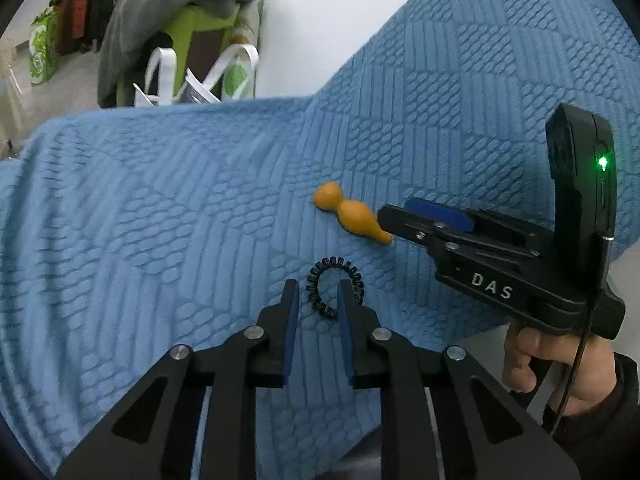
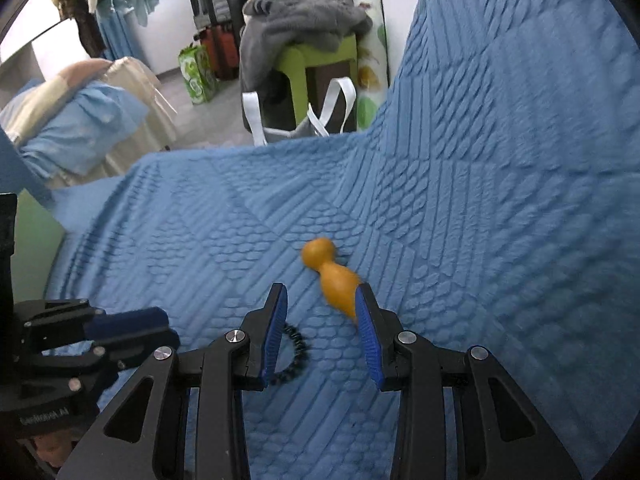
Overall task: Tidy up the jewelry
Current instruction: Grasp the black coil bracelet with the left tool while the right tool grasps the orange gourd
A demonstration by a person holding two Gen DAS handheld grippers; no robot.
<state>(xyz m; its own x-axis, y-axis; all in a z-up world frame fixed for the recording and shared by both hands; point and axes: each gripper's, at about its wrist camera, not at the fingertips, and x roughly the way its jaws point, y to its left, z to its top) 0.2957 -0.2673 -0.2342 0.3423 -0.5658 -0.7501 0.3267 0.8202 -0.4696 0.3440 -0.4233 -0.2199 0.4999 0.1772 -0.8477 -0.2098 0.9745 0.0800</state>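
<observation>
Two tools (image 1: pixel 318 294) (image 2: pixel 322 300) spread, empty: left nearer black coil bracelet (image 1: pixel 335 292), dead ahead at 12 o'clock; orange gourd (image 2: pixel 334 278), long axis 11-to-5.

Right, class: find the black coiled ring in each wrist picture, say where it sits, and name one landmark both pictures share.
Left wrist view: the black coiled ring lies low and central on the blue textured bedspread, just past the jaws' tips.
Right wrist view: the ring is low and left of centre, partly hidden behind one blue pad.
Shared landmark: the orange gourd-shaped wooden piece, lying just beyond the ring.
</observation>
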